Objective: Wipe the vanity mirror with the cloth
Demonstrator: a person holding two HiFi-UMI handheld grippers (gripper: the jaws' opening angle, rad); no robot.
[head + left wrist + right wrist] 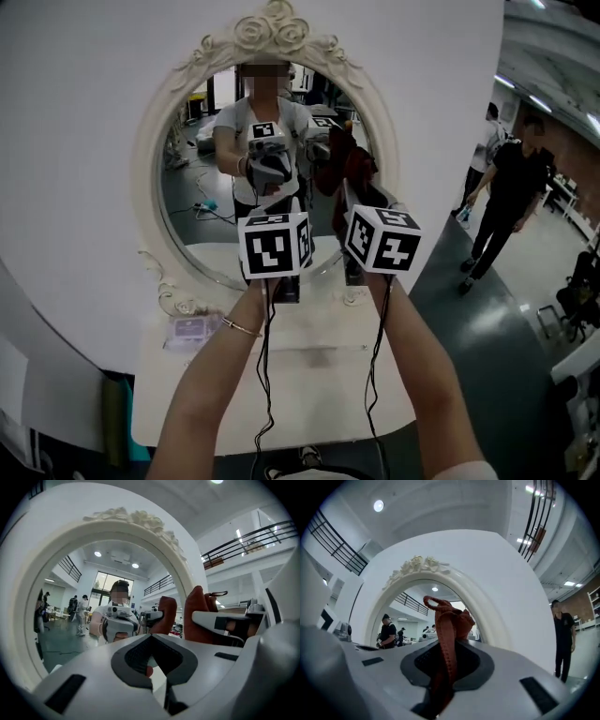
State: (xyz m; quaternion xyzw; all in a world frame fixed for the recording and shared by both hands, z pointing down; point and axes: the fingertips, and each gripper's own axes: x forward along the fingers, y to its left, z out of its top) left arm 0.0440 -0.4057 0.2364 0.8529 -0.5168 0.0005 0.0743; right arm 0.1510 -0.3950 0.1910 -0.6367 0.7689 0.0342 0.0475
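The oval vanity mirror (202, 234) in an ornate white frame (150, 159) stands on a white table (319, 375). My right gripper (349, 202) is shut on a red-brown cloth (361, 169), held up close to the glass at the mirror's right side. In the right gripper view the cloth (447, 625) sticks up from between the jaws of the right gripper (447, 651). My left gripper (292, 208) hovers just left of it, facing the glass, jaws together and holding nothing. The left gripper view shows the left gripper (152, 644), the cloth (201, 611) and the mirror frame (28, 597).
A small clear box with purple contents (192, 330) lies on the table at the mirror's foot. A white curved panel (75, 112) backs the mirror. Two people (506, 206) stand on the floor to the right. Cables (264, 394) hang from both grippers.
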